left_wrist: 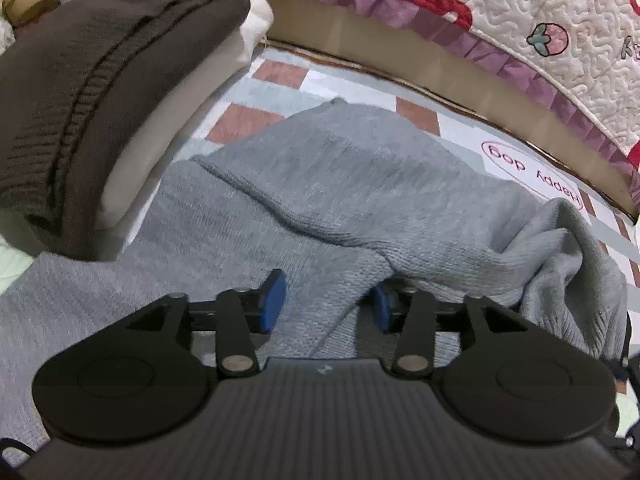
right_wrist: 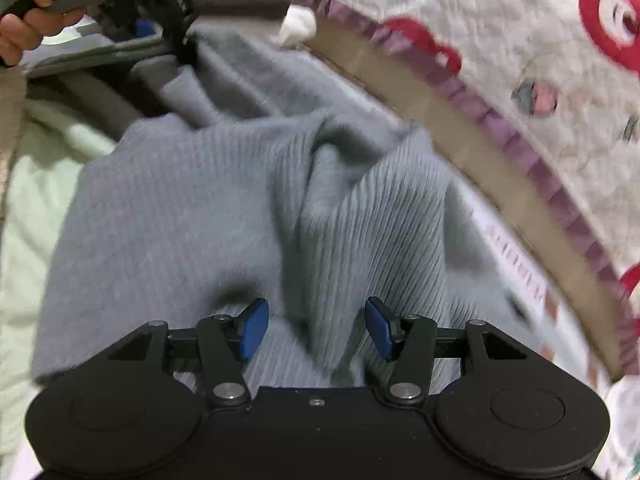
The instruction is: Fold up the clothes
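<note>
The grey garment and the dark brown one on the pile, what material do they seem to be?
Grey garment: soft knit, matte, maybe cotton or wool blend; fine ribbed rows show. Dark brown garment: thicker knit, matte; a ribbed hem and raised seam line show. The exact fibre cannot be told.

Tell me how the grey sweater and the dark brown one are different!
The grey sweater lies spread out and rumpled on the mat, while the dark brown sweater is folded and sits on top of a folded white garment. The grey sweater is light with loose creases; the dark brown sweater shows a neat ribbed edge and a stitched seam. The grey sweater lies under both grippers; the brown one sits off to the side. Both are knitted.
</note>
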`<state>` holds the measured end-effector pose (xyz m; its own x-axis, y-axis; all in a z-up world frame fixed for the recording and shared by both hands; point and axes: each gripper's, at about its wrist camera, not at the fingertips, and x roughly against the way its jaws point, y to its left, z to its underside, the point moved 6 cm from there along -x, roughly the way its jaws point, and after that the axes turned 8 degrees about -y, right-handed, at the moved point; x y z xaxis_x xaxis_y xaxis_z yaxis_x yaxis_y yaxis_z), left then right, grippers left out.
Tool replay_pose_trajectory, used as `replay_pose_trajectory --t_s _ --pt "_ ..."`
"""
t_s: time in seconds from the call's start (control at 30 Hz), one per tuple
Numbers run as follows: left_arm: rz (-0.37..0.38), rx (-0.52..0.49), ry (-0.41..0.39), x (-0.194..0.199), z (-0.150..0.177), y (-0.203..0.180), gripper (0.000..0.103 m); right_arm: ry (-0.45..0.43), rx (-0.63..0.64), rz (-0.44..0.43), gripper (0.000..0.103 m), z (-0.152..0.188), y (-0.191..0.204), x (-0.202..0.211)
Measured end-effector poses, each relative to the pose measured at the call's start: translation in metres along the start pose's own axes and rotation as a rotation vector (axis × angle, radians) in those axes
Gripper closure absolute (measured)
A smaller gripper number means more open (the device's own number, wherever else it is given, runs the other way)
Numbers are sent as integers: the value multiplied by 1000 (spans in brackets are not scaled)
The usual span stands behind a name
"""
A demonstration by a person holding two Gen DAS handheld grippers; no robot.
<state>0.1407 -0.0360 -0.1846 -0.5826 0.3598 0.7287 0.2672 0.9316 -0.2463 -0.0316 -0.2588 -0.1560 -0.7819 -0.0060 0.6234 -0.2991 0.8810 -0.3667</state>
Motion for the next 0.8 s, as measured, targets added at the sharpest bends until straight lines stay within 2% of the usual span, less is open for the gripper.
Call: replay_pose_trajectory --t_s 0.03,0.07,0.1,0.17,0.23,0.3,0.4,0.5,0.53,0.6,0.67,0.8 --pt "0 21 15 -2 0 4 39 -28 23 3 49 -4 -1 -4" --pt "4 49 24 -3 0 8 37 -56 46 6 77 -8 -2 -7" --pt "11 81 31 -4 0 13 37 -58 35 -5 90 -11 -5 -11" --pt "18 98 33 -4 1 15 37 -70 -14 -16 91 -16 -13 -13" --pt "13 74 26 -3 2 11 37 -115 -77 18 92 -23 -27 -4" --pt "20 38 10 0 2 5 38 -155 -126 105 93 -29 -49 13" --pt "94 -23 -29 10 -1 -10 37 -209 -148 266 95 -36 -84 39" --pt "158 -121 -52 17 1 -31 36 -208 -111 443 97 -37 -124 56" --pt "168 -154 -58 18 2 -37 35 -194 -127 469 97 -33 -132 58" --pt "152 -203 -60 18 4 -44 33 -156 -177 501 97 -21 -145 60" --pt "124 -237 -52 15 6 -48 31 -109 -262 480 97 -3 -151 49" --pt "46 -179 -17 5 4 -32 29 -69 -377 436 97 25 -145 42"
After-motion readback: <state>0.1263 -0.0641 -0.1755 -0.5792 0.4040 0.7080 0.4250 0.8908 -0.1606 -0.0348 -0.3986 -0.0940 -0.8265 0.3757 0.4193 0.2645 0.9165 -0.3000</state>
